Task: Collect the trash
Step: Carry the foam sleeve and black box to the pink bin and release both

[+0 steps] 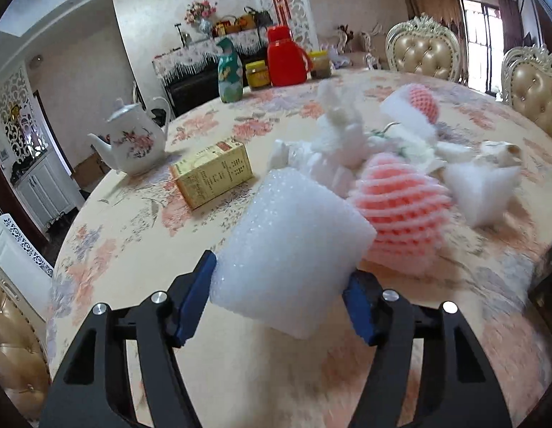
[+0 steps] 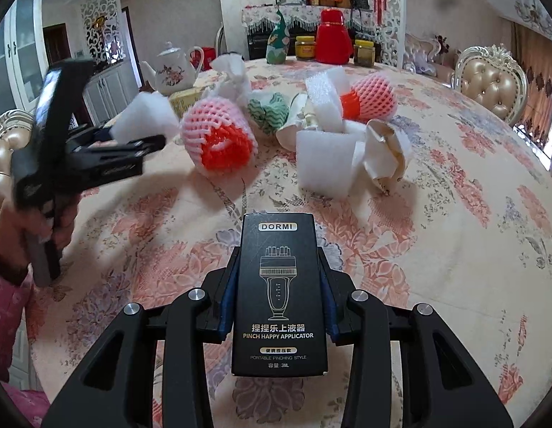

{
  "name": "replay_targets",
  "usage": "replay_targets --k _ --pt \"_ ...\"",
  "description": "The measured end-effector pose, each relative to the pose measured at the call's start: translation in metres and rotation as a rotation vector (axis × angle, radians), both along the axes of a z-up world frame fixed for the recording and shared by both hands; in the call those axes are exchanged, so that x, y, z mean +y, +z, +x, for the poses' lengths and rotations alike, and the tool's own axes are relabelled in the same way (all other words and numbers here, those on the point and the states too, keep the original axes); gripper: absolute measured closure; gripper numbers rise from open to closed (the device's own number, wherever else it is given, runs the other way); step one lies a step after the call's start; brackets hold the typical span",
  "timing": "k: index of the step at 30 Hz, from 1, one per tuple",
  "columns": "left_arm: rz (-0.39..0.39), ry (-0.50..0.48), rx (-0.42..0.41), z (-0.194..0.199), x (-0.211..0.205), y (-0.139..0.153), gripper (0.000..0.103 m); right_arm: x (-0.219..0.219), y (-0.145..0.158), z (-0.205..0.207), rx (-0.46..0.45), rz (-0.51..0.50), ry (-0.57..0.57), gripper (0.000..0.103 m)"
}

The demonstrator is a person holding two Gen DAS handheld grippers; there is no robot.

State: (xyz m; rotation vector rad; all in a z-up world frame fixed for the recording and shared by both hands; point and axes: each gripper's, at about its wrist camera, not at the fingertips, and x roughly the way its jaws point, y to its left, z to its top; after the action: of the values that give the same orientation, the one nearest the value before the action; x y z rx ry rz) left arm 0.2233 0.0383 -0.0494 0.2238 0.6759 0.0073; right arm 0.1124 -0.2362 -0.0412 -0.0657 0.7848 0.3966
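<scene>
White bubbled foam sheet (image 1: 290, 249) pinched by left gripper (image 1: 279, 297); black cardboard applicator box (image 2: 279, 296) clamped by right gripper (image 2: 277, 296). Pickup step judged complete; bin needed, none visible.

The person's hand (image 2: 60, 221) and the black left gripper (image 2: 147, 148) beside the pink net fruit sleeve (image 2: 218, 135) are smeared with blur, the pink sleeve (image 2: 8, 306) is cut off by the picture's edge, and the yellow cardboard box (image 2: 185, 101) behind that net sleeve is mostly hidden.
</scene>
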Motion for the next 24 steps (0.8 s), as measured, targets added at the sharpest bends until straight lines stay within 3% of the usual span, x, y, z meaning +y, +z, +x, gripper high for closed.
replay_targets --k 7,13,24 --pt "-0.094 -0.015 -0.064 -0.062 -0.019 0.022 0.038 -0.021 0.017 -0.024 -0.066 0.044 -0.012 0.065" --pt "-0.147 -0.100 -0.113 -0.108 -0.069 0.037 0.038 -0.049 0.026 -0.047 -0.093 0.064 -0.034 0.065" --pt "-0.199 -0.267 -0.131 -0.139 -0.155 0.048 0.038 -0.123 0.040 -0.082 -0.166 0.073 -0.147 0.065"
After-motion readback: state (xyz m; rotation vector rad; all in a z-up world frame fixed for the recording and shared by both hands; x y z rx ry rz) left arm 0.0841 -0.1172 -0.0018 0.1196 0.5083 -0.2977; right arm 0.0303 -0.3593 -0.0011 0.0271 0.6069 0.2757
